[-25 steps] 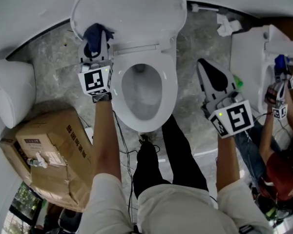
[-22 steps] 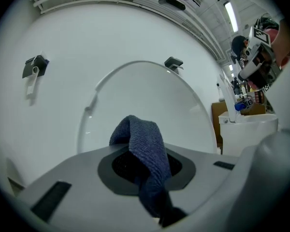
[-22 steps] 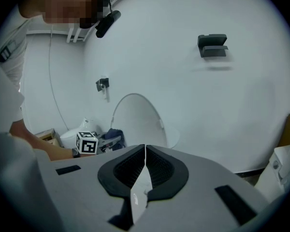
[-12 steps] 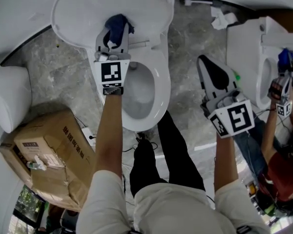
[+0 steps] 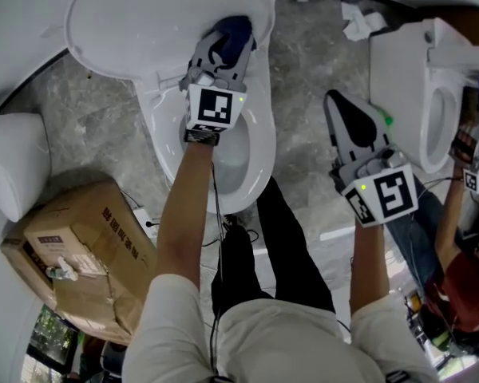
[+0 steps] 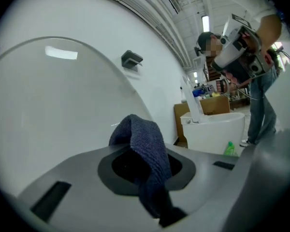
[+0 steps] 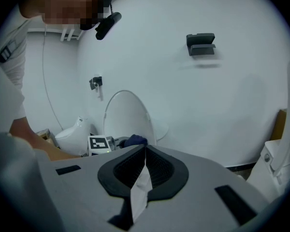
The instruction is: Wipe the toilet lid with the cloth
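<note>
Left gripper (image 5: 226, 46), clamped on the cloth (image 5: 236, 30), had swept to the toilet lid's (image 5: 144, 14) right edge; wiping looked under way.

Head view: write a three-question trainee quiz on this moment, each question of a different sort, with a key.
1. True or false: the toilet lid lies closed.
2. What does the left gripper hold against the lid?
A. a white tissue
B. a dark blue cloth
C. a green bottle
3. Fill in: the gripper whose jaws are together with no cloth in them is the ____ one.

Key
1. False: the lid stands raised.
2. B.
3. Right: the right gripper is shut and away from the lid.
</note>
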The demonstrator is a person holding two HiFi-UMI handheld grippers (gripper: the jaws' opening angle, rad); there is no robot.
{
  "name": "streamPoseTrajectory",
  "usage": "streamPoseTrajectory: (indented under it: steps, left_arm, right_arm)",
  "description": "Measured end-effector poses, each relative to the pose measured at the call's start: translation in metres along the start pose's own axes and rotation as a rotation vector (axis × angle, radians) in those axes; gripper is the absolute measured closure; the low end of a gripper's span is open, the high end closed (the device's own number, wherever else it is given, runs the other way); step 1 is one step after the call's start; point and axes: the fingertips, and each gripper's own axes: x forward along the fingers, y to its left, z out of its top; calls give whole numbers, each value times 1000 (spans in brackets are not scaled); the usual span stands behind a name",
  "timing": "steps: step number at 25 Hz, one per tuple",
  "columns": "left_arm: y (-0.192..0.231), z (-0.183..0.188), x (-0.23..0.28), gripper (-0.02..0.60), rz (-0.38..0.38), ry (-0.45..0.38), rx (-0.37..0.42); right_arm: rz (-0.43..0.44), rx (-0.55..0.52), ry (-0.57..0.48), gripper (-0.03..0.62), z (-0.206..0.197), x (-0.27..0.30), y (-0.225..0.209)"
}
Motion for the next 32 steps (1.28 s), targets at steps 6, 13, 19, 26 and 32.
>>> streamPoseTrajectory:
  steps: [6, 13, 19, 26, 32]
  left_arm:
    - [-49, -49, 19, 514, -207, 159, 142]
    - [-44, -108, 6, 515, -231, 320, 145]
    - [-12, -140, -24, 518, -133, 420, 120]
    - [36, -167, -72, 518, -14, 538, 132]
    - [84, -179, -118, 520, 122, 580, 32]
  right_arm:
    - [7, 0, 23, 565, -8, 2, 4]
    - [4, -7, 31, 565, -6, 4, -1]
    - [17, -14, 38, 565, -7, 8, 1]
    - [63, -34, 34, 565, -2, 16, 17]
    - [107, -53, 31, 565, 7, 26, 35]
